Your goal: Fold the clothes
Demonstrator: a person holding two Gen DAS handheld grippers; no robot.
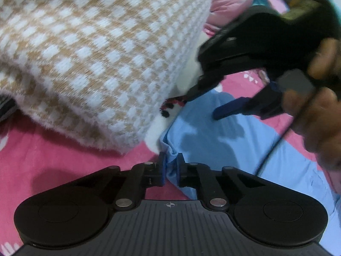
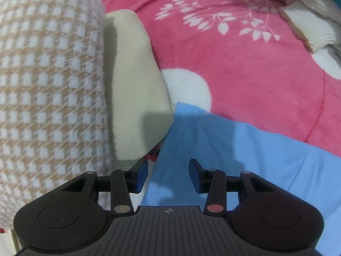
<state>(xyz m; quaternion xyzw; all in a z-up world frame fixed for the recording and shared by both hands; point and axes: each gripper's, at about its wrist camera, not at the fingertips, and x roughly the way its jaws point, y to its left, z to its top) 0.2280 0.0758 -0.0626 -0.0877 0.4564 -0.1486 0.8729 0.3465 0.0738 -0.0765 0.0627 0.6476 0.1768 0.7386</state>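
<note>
Left wrist view is showing the left gripper [image 1: 171, 166] with its blue pads pinched tight on a puckered corner of the light blue cotton garment [image 1: 213, 132], which is lying spread across the pink fleece blanket with white leaf prints [image 1: 64, 155]. Just beside that corner, a bulky tan-and-white checked knit sweater [image 1: 96, 53] is sitting in a heap, and a small red-and-black patterned scrap [image 1: 172, 104] is peeking out from under its edge. Over on the right, a person's hand [image 1: 319, 106] is gripping the right gripper [image 1: 204, 100], which is hanging above the blue cloth, blurred. Right wrist view is looking down between the right gripper's [image 2: 168, 173] fingers, which are standing partly apart with nothing between them, hovering over the light blue garment [image 2: 234, 149]. To the left, the checked sweater [image 2: 49, 85] is resting against a folded cream fleece piece [image 2: 136, 85], and the pink blanket [image 2: 245, 64] is filling the background.
</note>
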